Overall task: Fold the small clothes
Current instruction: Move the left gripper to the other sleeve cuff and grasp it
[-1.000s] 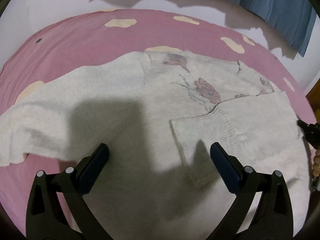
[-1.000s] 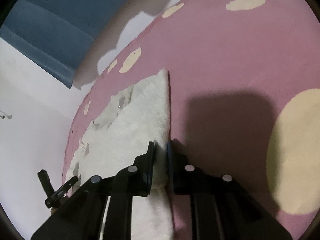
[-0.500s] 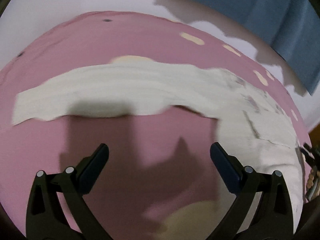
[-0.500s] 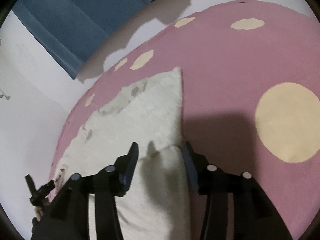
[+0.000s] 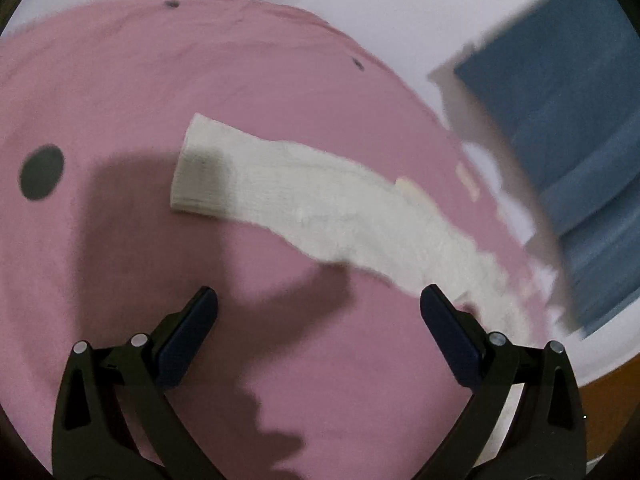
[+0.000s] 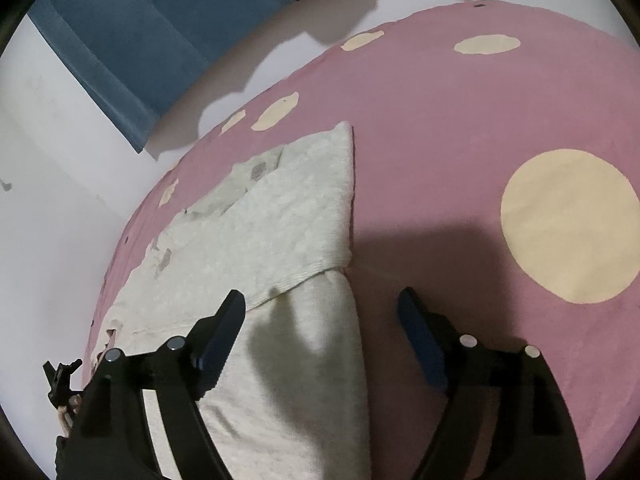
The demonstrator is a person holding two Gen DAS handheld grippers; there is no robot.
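A small cream knit sweater lies on a pink cloth with pale dots. In the left wrist view its long sleeve (image 5: 320, 208) stretches flat from the ribbed cuff at the centre left toward the right. My left gripper (image 5: 318, 308) is open and empty, hovering just short of the sleeve. In the right wrist view the sweater body (image 6: 280, 240) lies with one sleeve folded across it. My right gripper (image 6: 322, 312) is open above the sweater's right edge, holding nothing.
The pink cloth (image 6: 460, 140) covers the table, with a large cream dot (image 6: 568, 228) to the right. A blue curtain (image 6: 160, 32) hangs on the white wall behind. The other gripper (image 6: 60, 376) shows at the far left of the right wrist view.
My right gripper opened and let go of the sweater's edge. My left gripper swung left from over the sweater body to the outstretched sleeve and its cuff.
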